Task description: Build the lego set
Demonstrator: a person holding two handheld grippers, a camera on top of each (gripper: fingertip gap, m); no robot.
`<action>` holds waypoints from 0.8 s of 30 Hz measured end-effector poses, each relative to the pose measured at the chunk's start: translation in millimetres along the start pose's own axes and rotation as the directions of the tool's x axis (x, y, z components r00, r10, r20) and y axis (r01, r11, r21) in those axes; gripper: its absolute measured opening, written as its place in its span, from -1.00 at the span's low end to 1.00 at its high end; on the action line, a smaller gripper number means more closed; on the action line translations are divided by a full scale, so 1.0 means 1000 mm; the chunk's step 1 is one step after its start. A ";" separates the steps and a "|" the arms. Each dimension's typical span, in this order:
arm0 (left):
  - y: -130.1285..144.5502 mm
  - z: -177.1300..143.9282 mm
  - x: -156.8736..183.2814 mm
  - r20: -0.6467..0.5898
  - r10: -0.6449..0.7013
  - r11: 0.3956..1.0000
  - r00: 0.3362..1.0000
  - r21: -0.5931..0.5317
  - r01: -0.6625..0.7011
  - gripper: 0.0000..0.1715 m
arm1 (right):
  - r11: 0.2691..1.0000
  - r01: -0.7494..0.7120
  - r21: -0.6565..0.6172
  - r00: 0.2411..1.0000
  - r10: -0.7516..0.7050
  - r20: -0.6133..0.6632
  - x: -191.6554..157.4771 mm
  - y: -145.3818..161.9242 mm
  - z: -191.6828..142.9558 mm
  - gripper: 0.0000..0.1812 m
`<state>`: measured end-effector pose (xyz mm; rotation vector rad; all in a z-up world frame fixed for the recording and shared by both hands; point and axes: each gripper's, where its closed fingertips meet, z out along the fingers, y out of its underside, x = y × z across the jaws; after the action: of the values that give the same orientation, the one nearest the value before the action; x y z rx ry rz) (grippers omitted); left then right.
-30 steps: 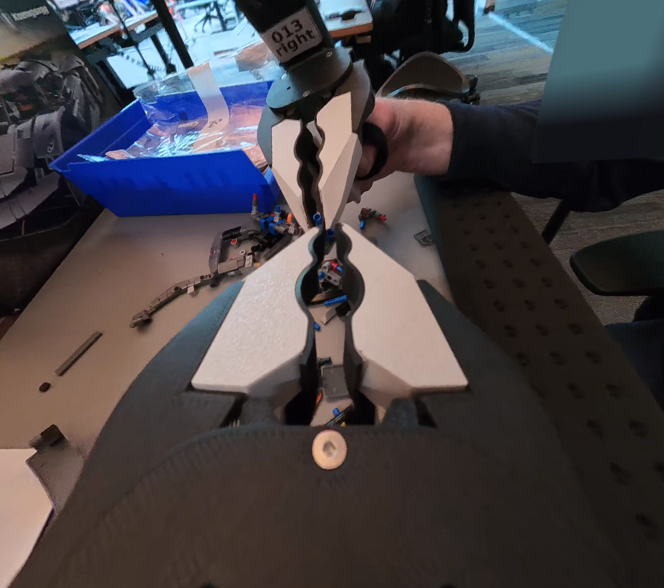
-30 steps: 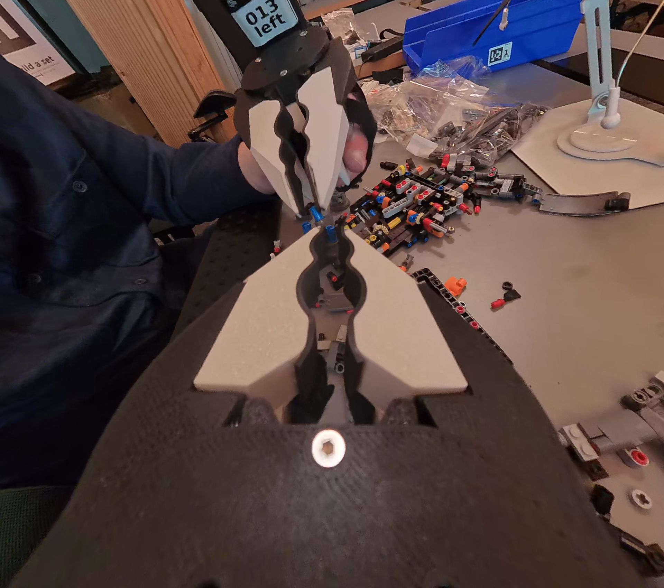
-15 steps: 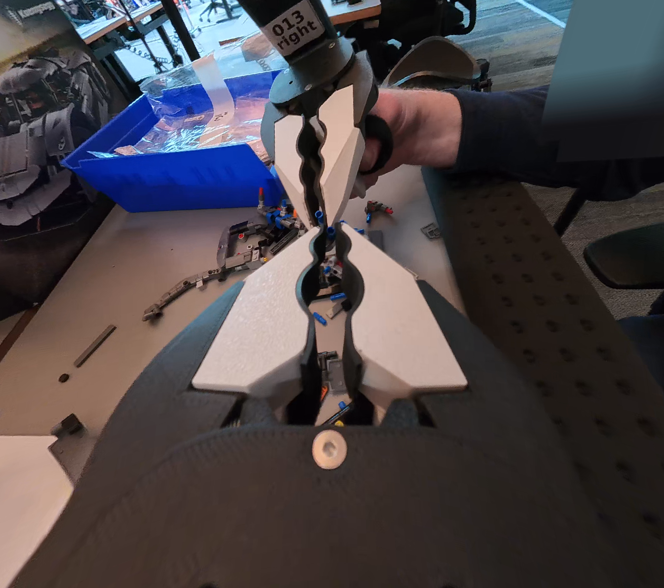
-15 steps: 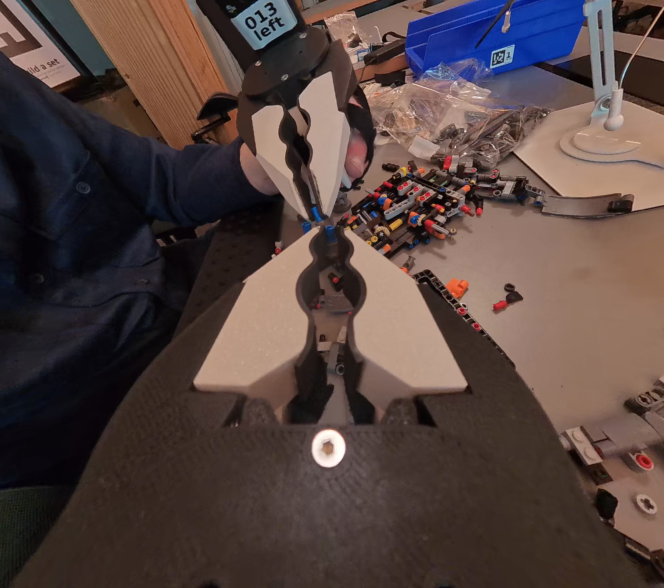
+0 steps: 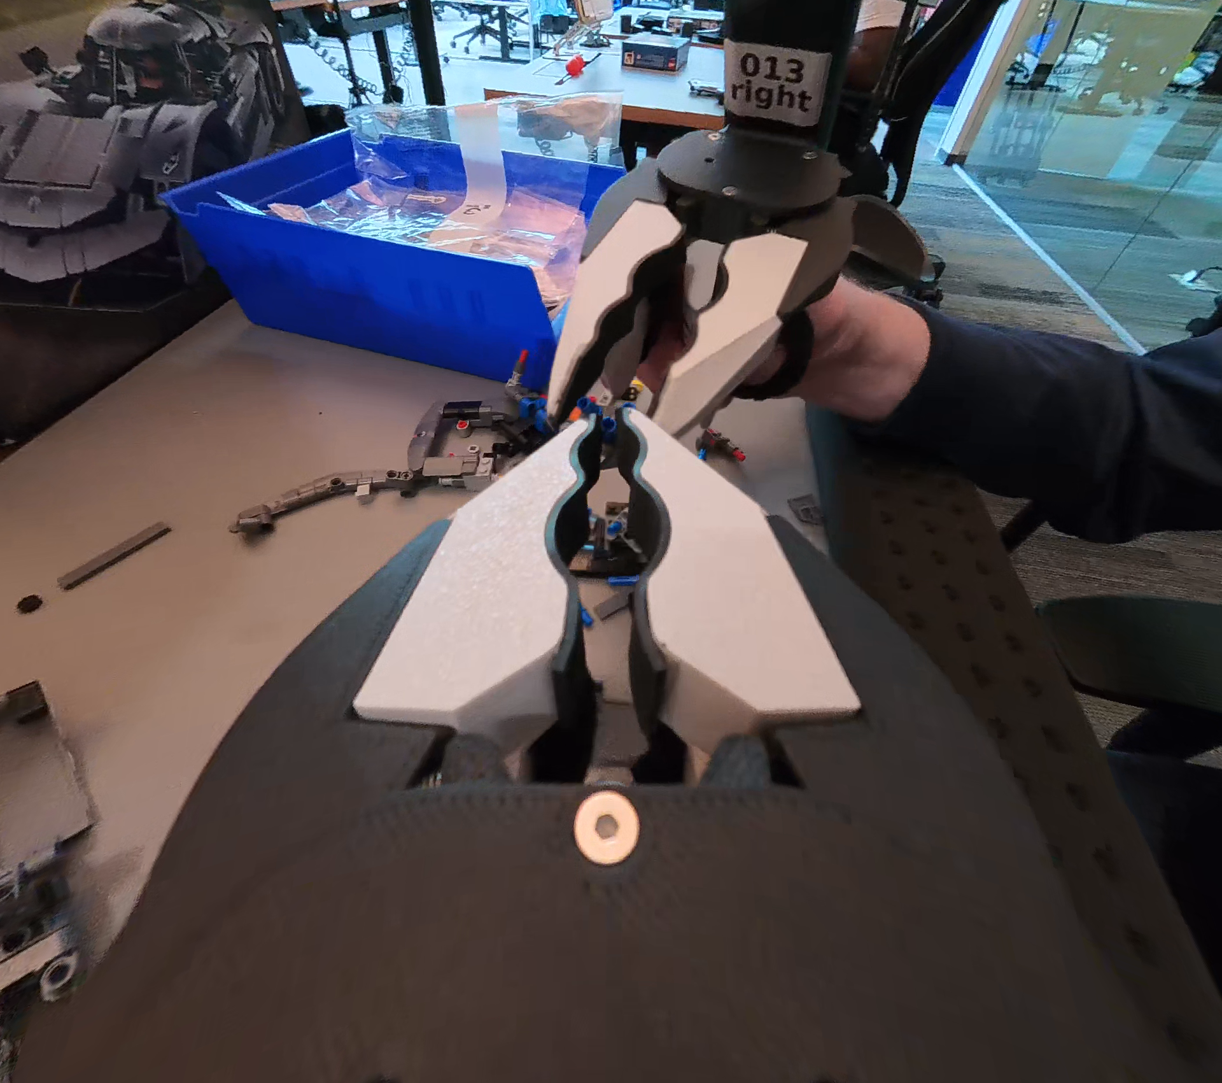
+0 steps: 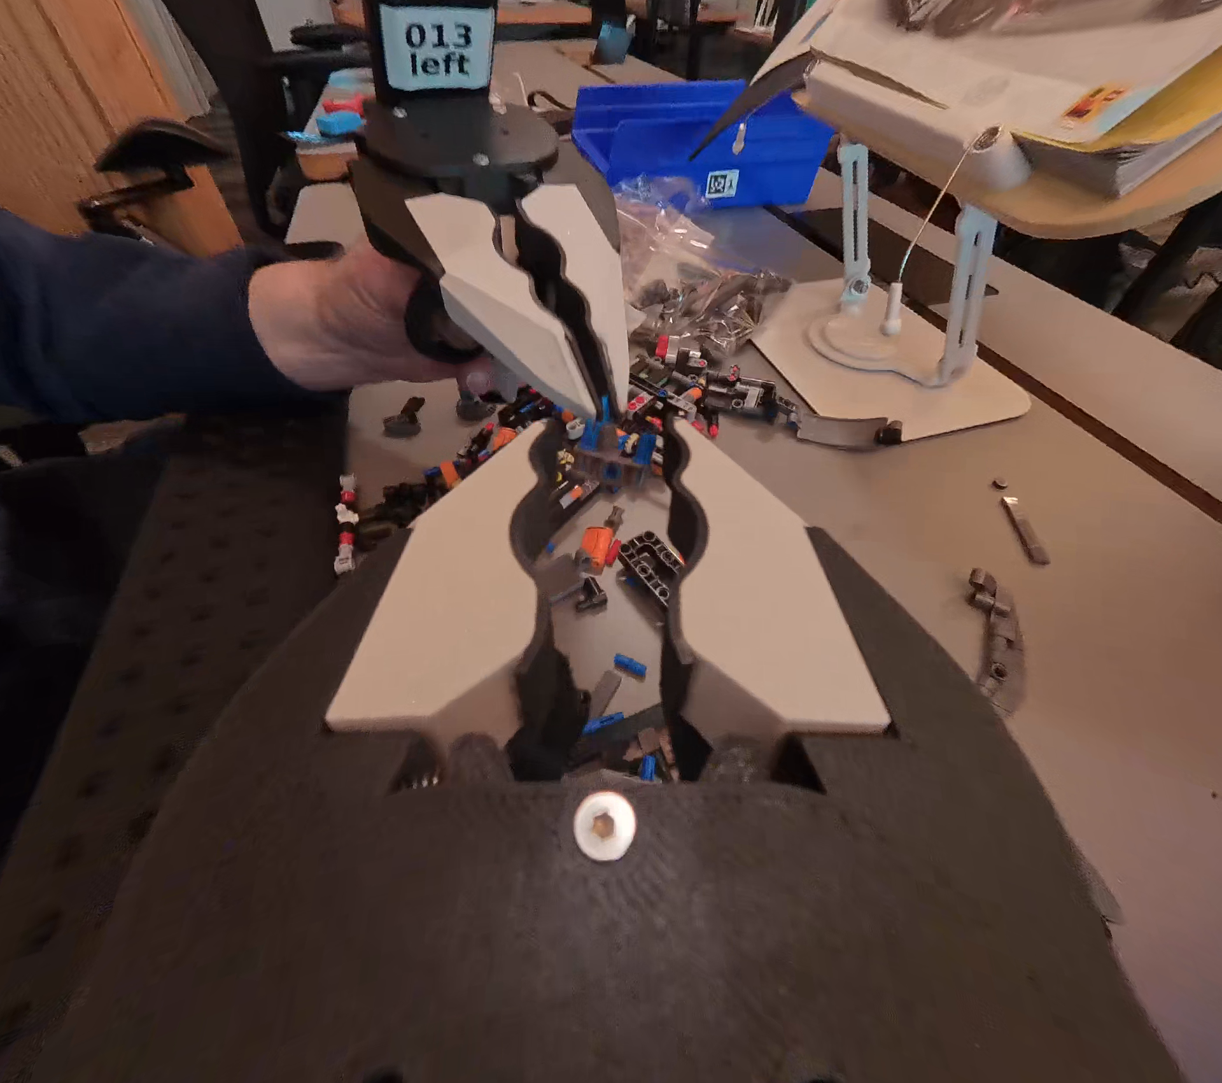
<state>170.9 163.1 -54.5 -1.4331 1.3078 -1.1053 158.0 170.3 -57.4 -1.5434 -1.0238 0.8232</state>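
Now the left tool [image 6: 605, 413] is pinched on a blue pin [image 6: 606, 407], its tips nearly together, above the lego pile [image 6: 595, 476] near the counter's [image 6: 859, 522] front edge. Facing it, the right tool [image 5: 615, 413] is spread wide and holds nothing. A blue bin [image 5: 370, 284] is seen behind.
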 end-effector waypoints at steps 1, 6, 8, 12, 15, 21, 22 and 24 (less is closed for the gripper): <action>0.001 0.001 -0.001 0.006 -0.008 1.000 1.000 -0.003 0.008 -0.99 | 1.000 -0.012 -0.005 1.000 0.012 0.000 0.001 0.001 0.000 -0.76; -0.007 -0.001 0.002 -0.053 -0.078 0.995 0.995 0.057 0.081 -0.99 | 0.997 -0.070 -0.016 0.997 0.071 0.034 -0.001 0.006 0.004 -0.60; -0.007 -0.001 0.001 -0.043 -0.068 0.996 0.997 0.058 0.071 -0.99 | 0.998 -0.056 -0.035 0.998 0.057 0.025 -0.002 0.008 0.006 -0.69; -0.005 0.000 0.002 -0.037 -0.065 0.997 0.997 0.049 0.067 -0.99 | 0.997 -0.065 -0.037 0.997 0.067 0.045 -0.004 0.007 0.004 -0.74; -0.007 -0.001 0.003 -0.034 -0.060 0.997 0.998 0.053 0.061 -0.99 | 0.998 -0.037 -0.056 0.998 0.040 0.041 -0.006 0.008 0.004 -0.74; -0.009 -0.006 -0.003 -0.046 -0.140 0.986 0.989 0.084 0.143 -0.99 | 0.997 -0.051 -0.049 0.998 0.052 0.022 -0.008 0.005 0.010 -0.75; -0.010 -0.007 -0.003 -0.042 -0.136 0.987 0.990 0.083 0.140 -0.99 | 0.997 -0.050 -0.057 0.999 0.051 0.013 -0.007 0.006 0.011 -0.75; -0.010 -0.008 -0.004 -0.018 -0.129 0.988 0.991 0.081 0.130 -0.99 | 0.997 -0.057 -0.050 0.998 0.057 0.014 -0.008 0.005 0.012 -0.76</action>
<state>165.3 167.7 -42.8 -1.4681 1.1775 -1.2415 145.2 166.9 -64.5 -1.6168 -1.0221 0.8559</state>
